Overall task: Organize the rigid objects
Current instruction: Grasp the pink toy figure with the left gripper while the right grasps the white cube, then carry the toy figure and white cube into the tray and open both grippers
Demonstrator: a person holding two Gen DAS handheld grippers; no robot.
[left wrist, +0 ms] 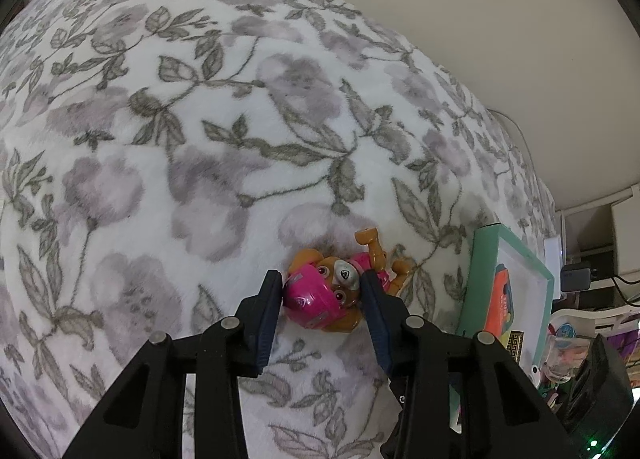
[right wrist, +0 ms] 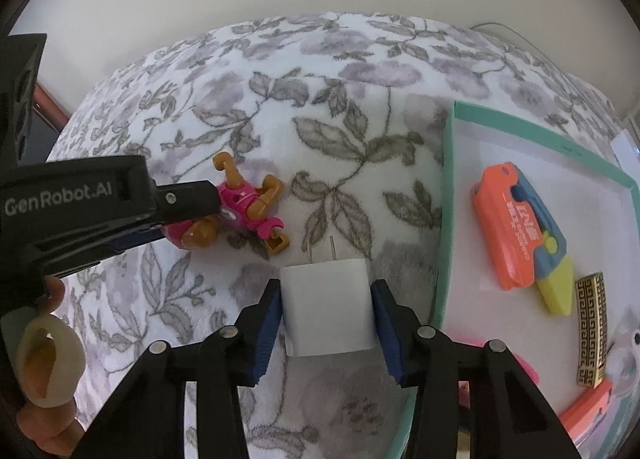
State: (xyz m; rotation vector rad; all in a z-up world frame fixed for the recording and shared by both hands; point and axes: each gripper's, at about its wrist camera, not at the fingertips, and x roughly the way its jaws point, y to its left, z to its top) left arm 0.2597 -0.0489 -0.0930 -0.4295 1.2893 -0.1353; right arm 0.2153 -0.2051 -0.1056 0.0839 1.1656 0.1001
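Observation:
A pink and brown toy dog figure (left wrist: 328,291) lies on the floral blanket (left wrist: 200,163). My left gripper (left wrist: 322,295) has its pads on both sides of the figure's pink helmet and is shut on it. The right wrist view also shows the figure (right wrist: 244,207) with the left gripper (right wrist: 188,199) on it. My right gripper (right wrist: 326,311) is shut on a white wall charger (right wrist: 326,311), prongs pointing away, just left of the teal-rimmed box (right wrist: 448,187).
The box holds an orange, blue and yellow toy knife (right wrist: 520,231), a gold patterned clip (right wrist: 592,331) and an orange item (right wrist: 588,407). In the left wrist view the box (left wrist: 484,259) stands at the right, with cluttered shelves (left wrist: 592,267) beyond the bed edge.

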